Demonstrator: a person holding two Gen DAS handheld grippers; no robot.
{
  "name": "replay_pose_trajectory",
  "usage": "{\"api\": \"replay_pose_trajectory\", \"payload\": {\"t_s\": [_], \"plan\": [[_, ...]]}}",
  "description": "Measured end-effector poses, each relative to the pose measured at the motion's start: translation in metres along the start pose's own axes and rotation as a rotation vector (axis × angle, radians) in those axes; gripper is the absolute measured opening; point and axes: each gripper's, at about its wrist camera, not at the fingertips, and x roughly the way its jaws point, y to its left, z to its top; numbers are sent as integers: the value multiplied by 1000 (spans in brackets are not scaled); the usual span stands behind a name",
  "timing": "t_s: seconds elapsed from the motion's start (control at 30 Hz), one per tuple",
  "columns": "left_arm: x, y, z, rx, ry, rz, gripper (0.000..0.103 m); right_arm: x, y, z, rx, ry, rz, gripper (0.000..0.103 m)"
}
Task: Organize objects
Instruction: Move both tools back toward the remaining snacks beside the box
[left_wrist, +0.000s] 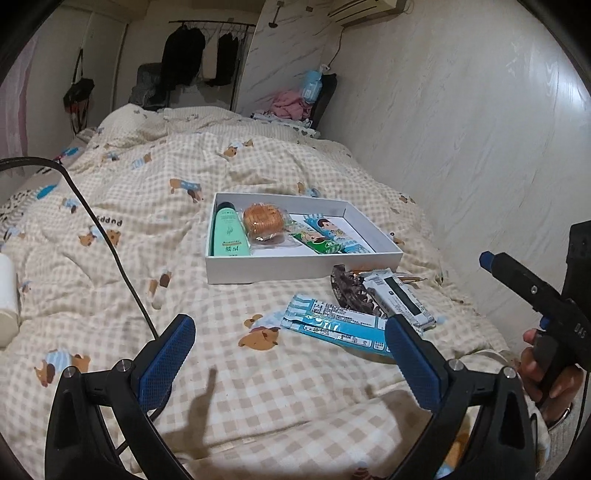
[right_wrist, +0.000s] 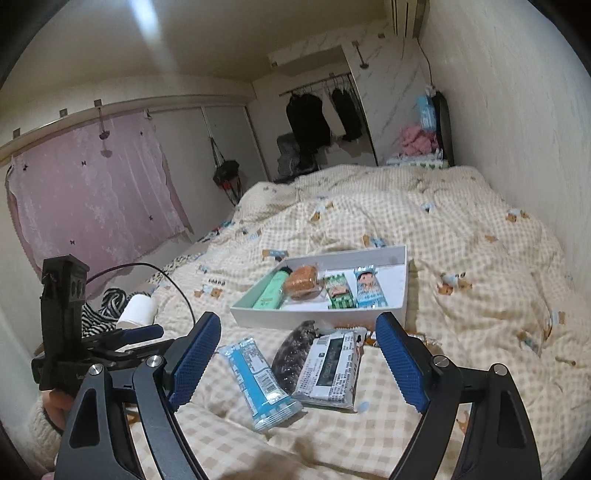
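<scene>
While both hands hover above the bed (left_wrist: 184, 192), the left gripper (left_wrist: 291, 354) stands released, holding nothing; the blue packet (left_wrist: 332, 326) lies just ahead, near its right finger. The right gripper (right_wrist: 299, 354) is also released, with the grey packet (right_wrist: 330, 369) and the dark hair clip (right_wrist: 293, 354) on the quilt between its fingers. The white box (right_wrist: 317, 317) lies just behind them.

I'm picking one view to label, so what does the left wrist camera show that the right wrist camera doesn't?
Only the left wrist view: the right tool seen from the side, and an air conditioner.
Only the right wrist view: a pink curtain and the left tool.
Both: the white box with the green bottle, and the blue packet on the checked quilt.
</scene>
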Motion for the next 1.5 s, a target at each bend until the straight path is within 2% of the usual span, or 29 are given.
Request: {"api": "replay_pose_trajectory", "payload": {"t_s": [0.23,0.33,0.4,0.47,0.53,0.6,0.7,0.73,0.8,0.9,0.97,1.1,1.27,1.3,1.33,1.37,1.4,1.43,1.5], "plan": [[-1,4,-3,-19,-19,-5,102,-3,5,-1,-27,-17,-42,87],[-4,-5,0,37,-21,19,102,-7,6,-5,-33,-39,-46,87],[-7,-14,2,90,-11,18,102,-2,3,-7,-24,-18,-43,87],[-11,-21,8,121,3,-6,102,4,2,-15,-27,4,-60,87],[-14,-25,19,105,37,-66,102,9,0,-21,-33,34,-76,87],[-11,-23,33,18,103,-130,102,9,-5,-19,-16,29,-82,87],[6,-14,49,-187,296,-221,102,7,-13,-20,27,20,-77,87],[13,-12,51,-252,366,-272,102,7,-15,-21,41,18,-79,87],[25,-10,51,-359,429,-379,101,6,-18,-21,58,12,-78,87],[45,-13,44,-459,494,-375,91,5,-20,-20,66,8,-85,87],[61,-14,37,-522,519,-365,79,5,-20,-19,68,10,-89,87],[94,-17,17,-633,616,-328,75,5,-20,-18,68,9,-94,87],[110,-18,8,-695,637,-268,75,5,-22,-18,74,9,-98,87],[111,-17,8,-696,643,-262,73,4,-22,-18,75,7,-99,87],[111,-17,8,-685,645,-253,58,4,-23,-18,77,6,-100,87],[110,-16,9,-668,639,-229,32,4,-24,-18,80,5,-99,87],[107,-14,10,-657,624,-204,27,5,-25,-18,85,8,-95,87],[103,-12,13,-657,601,-194,26,6,-25,-19,90,11,-95,87],[99,-11,15,-640,587,-204,21,6,-27,-19,97,11,-95,87]]}}
